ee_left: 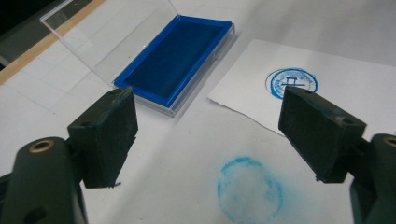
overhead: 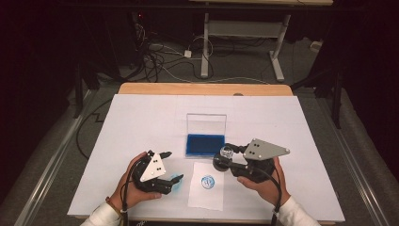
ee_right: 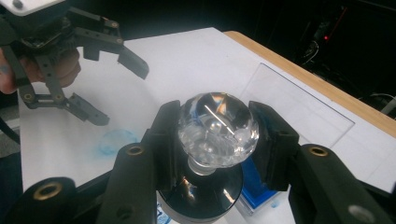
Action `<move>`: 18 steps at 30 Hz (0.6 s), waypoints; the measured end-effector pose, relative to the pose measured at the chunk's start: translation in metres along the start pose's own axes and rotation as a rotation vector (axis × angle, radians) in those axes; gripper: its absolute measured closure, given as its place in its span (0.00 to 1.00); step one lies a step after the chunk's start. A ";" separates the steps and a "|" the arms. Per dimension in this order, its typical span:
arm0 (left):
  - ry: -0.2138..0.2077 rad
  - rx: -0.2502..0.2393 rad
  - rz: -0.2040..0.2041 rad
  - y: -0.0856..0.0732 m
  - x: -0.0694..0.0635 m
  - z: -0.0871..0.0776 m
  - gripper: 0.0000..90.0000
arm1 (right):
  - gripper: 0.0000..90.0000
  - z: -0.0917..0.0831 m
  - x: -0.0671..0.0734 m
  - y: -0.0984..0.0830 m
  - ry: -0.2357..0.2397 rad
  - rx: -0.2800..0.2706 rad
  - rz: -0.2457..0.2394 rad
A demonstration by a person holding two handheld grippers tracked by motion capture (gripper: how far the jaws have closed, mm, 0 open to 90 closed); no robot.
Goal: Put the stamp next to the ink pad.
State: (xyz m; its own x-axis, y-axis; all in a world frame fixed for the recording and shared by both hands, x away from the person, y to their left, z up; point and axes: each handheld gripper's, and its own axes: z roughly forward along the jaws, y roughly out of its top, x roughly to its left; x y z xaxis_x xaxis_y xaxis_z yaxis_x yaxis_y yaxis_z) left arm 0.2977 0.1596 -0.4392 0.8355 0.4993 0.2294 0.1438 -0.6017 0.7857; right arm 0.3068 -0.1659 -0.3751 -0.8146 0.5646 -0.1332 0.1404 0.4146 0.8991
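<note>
I'm looking at a white sheet that covers nearly the whole tabletop, with a strip of the wooden edge bare along its far side in the middle of the high view. On the sheet, lower centre-left, I've got a faint blue ring smudge. In the left gripper view it sits at the bottom centre, a pale broken circle. Beyond the table, at upper centre, a tangle of cables runs over the grey floor, with a small white plug block among them. Beside them stands a white desk frame. A metal rail slants down the lower left.
</note>
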 end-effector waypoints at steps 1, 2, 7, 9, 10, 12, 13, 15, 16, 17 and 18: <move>0.003 0.000 0.000 -0.001 0.000 -0.001 0.21 | 0.63 0.000 -0.001 0.000 -0.009 0.001 -0.002; 0.003 0.000 -0.002 -0.002 0.001 -0.001 0.21 | 0.63 0.000 -0.003 -0.001 -0.016 0.003 -0.002; 0.003 -0.003 -0.003 -0.006 0.002 -0.004 0.21 | 0.63 -0.001 -0.009 -0.003 -0.034 0.007 0.009; 0.015 0.007 0.008 -0.007 0.003 -0.006 0.20 | 0.63 -0.002 -0.012 -0.003 -0.048 0.009 0.011; 0.017 0.003 0.002 -0.008 0.003 -0.007 0.20 | 0.63 -0.002 -0.014 -0.004 -0.054 0.008 0.014; 0.024 -0.002 -0.003 -0.009 0.005 -0.010 0.20 | 0.63 -0.003 -0.016 -0.004 -0.064 0.010 0.015; 0.026 -0.001 -0.002 -0.010 0.005 -0.011 0.20 | 0.63 -0.004 -0.018 -0.004 -0.071 0.009 0.014; 0.030 -0.001 -0.004 -0.012 0.006 -0.014 0.20 | 0.63 -0.005 -0.020 -0.005 -0.082 0.009 0.016; 0.029 -0.001 -0.004 -0.014 0.006 -0.015 0.20 | 0.63 -0.005 -0.022 -0.005 -0.087 0.010 0.019; 0.030 0.002 -0.005 -0.015 0.006 -0.015 0.20 | 0.63 -0.005 -0.023 -0.005 -0.092 0.012 0.021; 0.032 0.008 -0.002 -0.016 0.006 -0.016 0.19 | 0.63 -0.004 -0.025 -0.006 -0.097 0.015 0.023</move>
State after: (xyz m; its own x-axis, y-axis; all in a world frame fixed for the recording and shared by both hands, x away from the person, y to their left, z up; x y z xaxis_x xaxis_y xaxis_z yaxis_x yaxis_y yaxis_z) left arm 0.2922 0.1825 -0.4414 0.8177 0.5204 0.2461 0.1499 -0.6051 0.7819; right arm 0.3237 -0.1856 -0.3751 -0.7528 0.6403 -0.1527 0.1678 0.4110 0.8960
